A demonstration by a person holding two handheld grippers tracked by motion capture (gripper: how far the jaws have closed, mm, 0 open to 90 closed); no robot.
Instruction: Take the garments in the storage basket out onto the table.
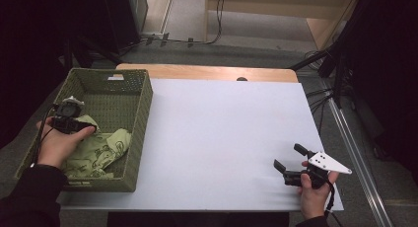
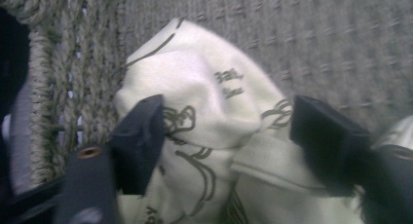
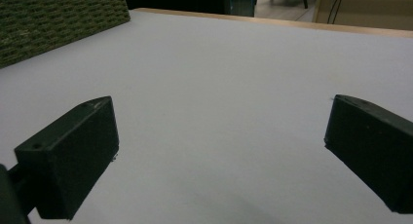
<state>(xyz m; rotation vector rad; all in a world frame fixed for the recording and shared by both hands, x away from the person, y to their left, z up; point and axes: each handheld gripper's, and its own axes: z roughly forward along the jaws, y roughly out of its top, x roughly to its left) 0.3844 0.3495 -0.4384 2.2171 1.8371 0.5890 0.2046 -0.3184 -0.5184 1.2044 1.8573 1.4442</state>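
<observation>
Left tool [image 2: 224, 136]: lowered into the woven green basket [image 1: 140, 113] at the table's left side; its jaws are set on either side of a raised fold of cloth, and whether the pads already press on it cannot be told.
Cloth [image 2: 204, 112]: a pale green garment printed with dark line drawings and lettering, seen bunched up between the left tool's jaws and spread beneath them on the basket floor; in the high view it [image 1: 101, 150] is seen just beyond and below the left hand [image 1: 59, 143].
Basket wall: seen close behind the cloth, straight ahead of the left tool.
Right tool [image 1: 291, 163]: held just above the white table [image 1: 222, 133] near its right front corner, jaws spread wide with nothing between them; bare table surface is seen ahead of it.
Right hand [image 1: 313, 192]: wrapped around the tool's body, well apart from the basket.
</observation>
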